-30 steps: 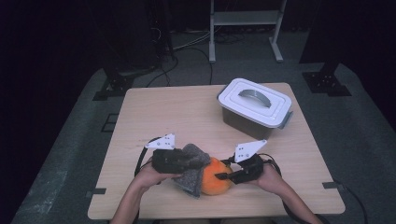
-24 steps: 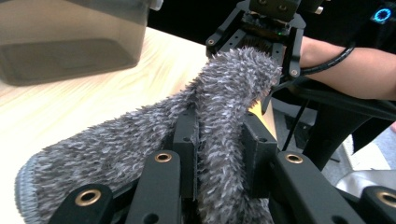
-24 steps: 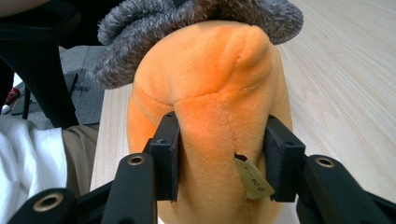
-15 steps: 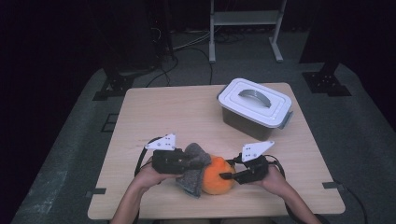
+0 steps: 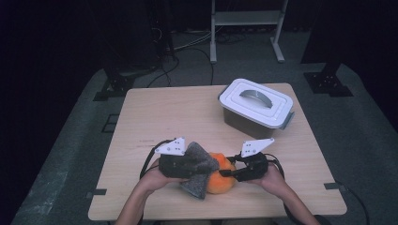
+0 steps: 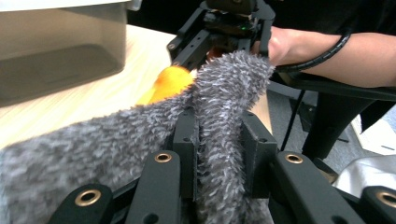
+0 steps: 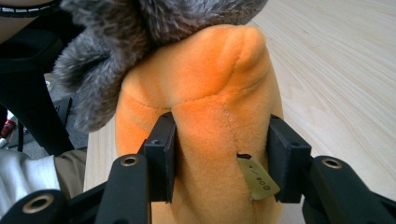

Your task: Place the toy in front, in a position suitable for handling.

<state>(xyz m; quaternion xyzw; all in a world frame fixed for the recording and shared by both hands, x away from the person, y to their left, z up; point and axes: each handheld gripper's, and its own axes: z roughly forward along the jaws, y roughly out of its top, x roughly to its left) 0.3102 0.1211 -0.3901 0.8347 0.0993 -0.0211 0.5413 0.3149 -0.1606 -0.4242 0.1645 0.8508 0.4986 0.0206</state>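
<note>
While opening, fingers (image 7: 219,161) around plush (image 7: 205,112).

The grey sock-like cloth (image 6: 224,116) is shaggy, fuzzy fabric with a long rough pile, totally matt. The orange plush toy (image 7: 210,116) is short-nap velour, soft and smooth, with stitched seams and a little paper-ish tag (image 7: 258,179). Gripper jaws look like matt black plastic with brassy metal inserts at the pivots. The table (image 5: 164,117) is pale wood-grain, smooth with a satin finish. The storage box (image 5: 256,110) is plastic: smooth white lid, cloudy see-through walls.
</note>
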